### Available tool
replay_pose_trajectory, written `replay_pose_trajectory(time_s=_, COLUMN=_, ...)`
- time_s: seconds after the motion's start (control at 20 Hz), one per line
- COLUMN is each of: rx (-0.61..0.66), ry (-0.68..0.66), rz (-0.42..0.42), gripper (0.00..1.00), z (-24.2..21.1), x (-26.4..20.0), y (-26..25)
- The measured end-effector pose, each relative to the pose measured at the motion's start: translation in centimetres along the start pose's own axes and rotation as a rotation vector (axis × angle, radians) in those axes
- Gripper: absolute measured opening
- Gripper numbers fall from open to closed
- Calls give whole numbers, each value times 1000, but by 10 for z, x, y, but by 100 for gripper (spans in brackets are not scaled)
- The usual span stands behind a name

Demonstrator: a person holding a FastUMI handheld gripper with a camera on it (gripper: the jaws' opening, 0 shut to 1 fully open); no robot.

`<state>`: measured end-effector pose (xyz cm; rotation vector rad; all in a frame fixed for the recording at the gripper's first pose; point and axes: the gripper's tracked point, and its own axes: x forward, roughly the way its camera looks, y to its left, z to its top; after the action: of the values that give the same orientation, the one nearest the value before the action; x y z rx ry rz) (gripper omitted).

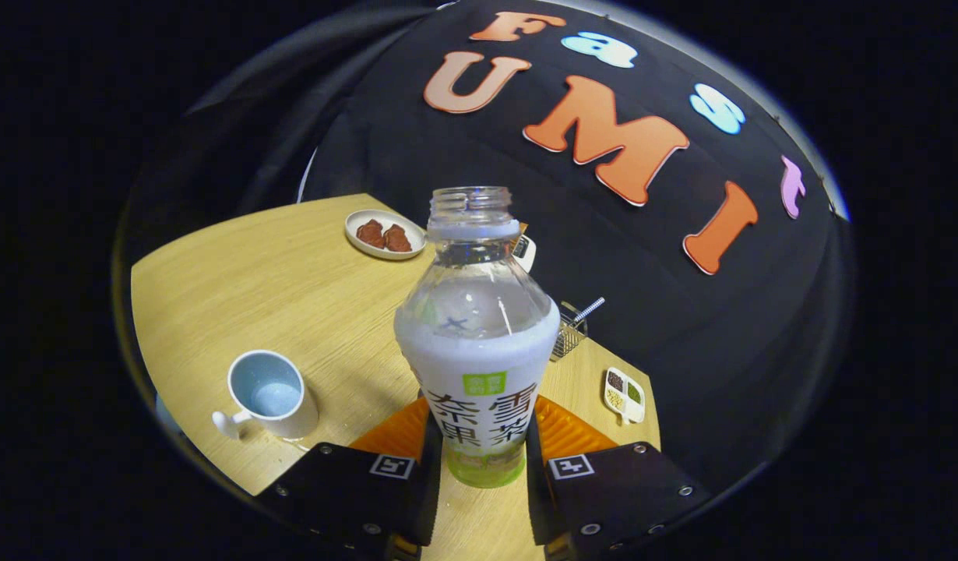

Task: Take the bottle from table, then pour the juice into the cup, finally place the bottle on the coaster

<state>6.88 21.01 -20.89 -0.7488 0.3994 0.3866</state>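
An uncapped clear bottle [479, 343] with a white label and milky liquid stands upright between my fingers. My gripper [483, 467] is shut on its lower body, both fingers pressing its sides. An orange ribbed coaster [561, 432] lies just behind the bottle's base, partly hidden by it. A white cup [269, 393] with a pale blue inside and a handle stands on the wooden table [292, 288] to the left of the fingers, its mouth open upward.
A small oval dish [384, 234] with brown pieces sits at the table's far side. A wire basket [568, 335] with a metal handle stands to the right behind the bottle. A little divided dish [624, 393] lies near the right edge.
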Motion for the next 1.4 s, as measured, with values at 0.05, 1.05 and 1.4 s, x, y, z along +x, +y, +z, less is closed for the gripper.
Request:
replay_pose_trajectory(time_s=0.05, rx=47, ry=-5, rz=1, gripper=48, z=-1, x=3, y=-3)
replay_pose_trajectory(time_s=1.05, rx=451, ry=-149, rz=114, gripper=48, z=8, x=113, y=-4)
replay_pose_trajectory(time_s=1.4, rx=471, ry=-110, rz=131, gripper=48, z=-25, x=133, y=8)
